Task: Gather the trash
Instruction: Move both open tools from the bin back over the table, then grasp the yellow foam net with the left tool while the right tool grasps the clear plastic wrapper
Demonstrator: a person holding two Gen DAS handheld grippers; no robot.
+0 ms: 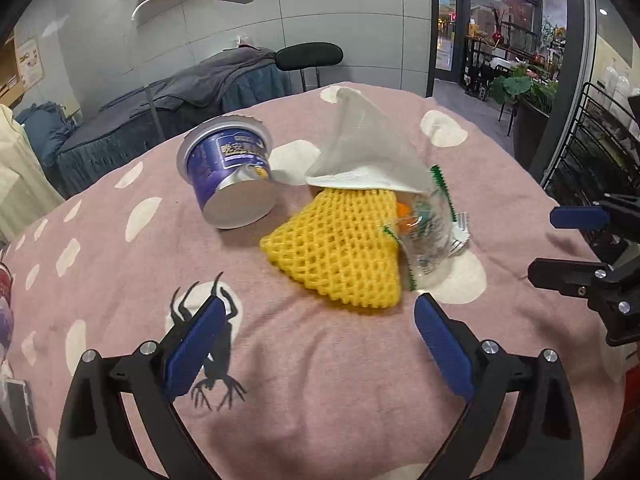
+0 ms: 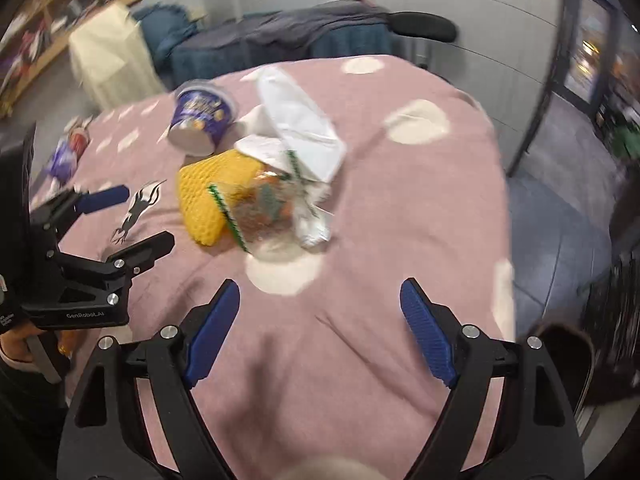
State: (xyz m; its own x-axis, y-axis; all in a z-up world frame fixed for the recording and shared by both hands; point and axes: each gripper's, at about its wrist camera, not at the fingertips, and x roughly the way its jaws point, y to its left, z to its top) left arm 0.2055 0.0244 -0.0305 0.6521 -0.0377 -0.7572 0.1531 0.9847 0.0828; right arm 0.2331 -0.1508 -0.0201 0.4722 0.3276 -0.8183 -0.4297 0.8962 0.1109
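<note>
Trash lies in a pile on the pink spotted tablecloth (image 1: 320, 380). A purple cup (image 1: 230, 172) lies on its side at the left of the pile. A yellow foam net (image 1: 340, 256) lies in the middle, partly under a white paper bag (image 1: 360, 148). A clear plastic wrapper (image 1: 428, 236) with green edges lies at its right. My left gripper (image 1: 320, 320) is open and empty, just short of the net. My right gripper (image 2: 320, 304) is open and empty, just short of the wrapper (image 2: 264, 212). The cup (image 2: 200, 118), net (image 2: 208, 200) and bag (image 2: 304, 128) also show in the right wrist view.
The right gripper (image 1: 560, 244) shows at the right edge of the left wrist view. The left gripper (image 2: 136, 220) shows at the left of the right wrist view. Small packets (image 2: 66, 152) lie at the table's left edge. A black wire rack (image 1: 592, 152) stands to the right.
</note>
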